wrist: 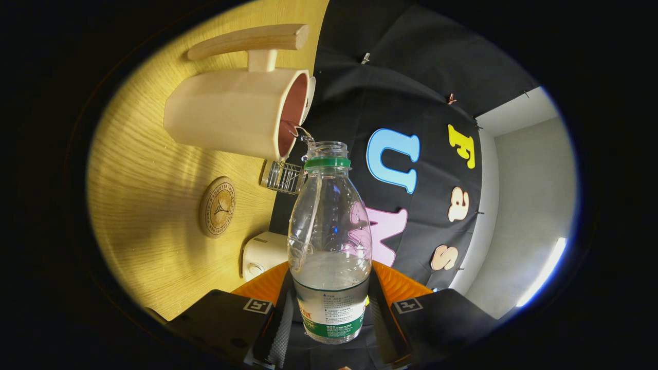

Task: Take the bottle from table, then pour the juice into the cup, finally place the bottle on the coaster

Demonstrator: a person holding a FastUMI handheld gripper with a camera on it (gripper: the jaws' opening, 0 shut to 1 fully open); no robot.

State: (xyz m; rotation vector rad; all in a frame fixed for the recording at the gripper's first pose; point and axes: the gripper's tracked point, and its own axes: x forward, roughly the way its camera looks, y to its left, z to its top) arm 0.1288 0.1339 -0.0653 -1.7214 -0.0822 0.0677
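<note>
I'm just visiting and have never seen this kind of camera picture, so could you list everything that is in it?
Clear plastic bottle with green neck ring: one, uncapped, between the fingers, its mouth at the cup's rim, liquid passing from it into the cup.
Cream cup with wooden handle: one, reddish-brown inside, on the table just beyond the bottle's mouth.
Round wooden coaster: one, tan, on the table beside the cup.
Small wire rack: one, metal, beside the bottle's neck.
White boxy device: one, on the table near the fingers.
Light wooden table: one, yellowish.
Black cloth wall: one, behind the bottle.
Gripper: one, both fingers pressed on the bottle.
</note>
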